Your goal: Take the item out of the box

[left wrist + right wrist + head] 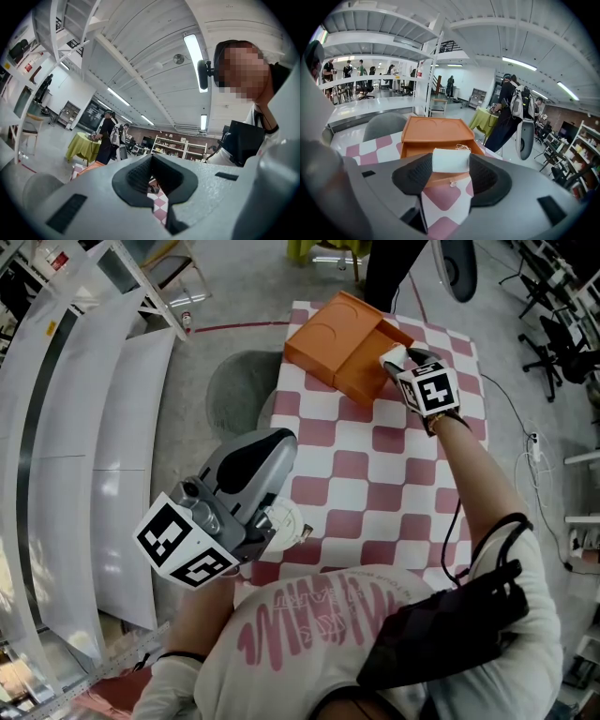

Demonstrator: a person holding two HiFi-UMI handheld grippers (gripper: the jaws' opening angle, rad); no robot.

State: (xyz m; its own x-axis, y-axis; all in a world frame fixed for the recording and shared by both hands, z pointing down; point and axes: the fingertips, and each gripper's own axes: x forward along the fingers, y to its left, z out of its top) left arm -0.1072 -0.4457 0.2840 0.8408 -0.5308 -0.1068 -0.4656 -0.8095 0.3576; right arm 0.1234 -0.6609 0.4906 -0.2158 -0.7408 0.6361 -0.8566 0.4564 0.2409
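Right gripper (451, 165) jaws clamp white packet (451, 160) | over orange box (433, 131) | left gripper (151, 163) jaws closed

My table (375, 484): top in pink-and-white checks, edge to edge. One thing lies on it, an orange box (323, 338), low and flat, at the far end near the left corner and set askew to the checks. Its drawer (368, 373) stands slid out towards my right side.
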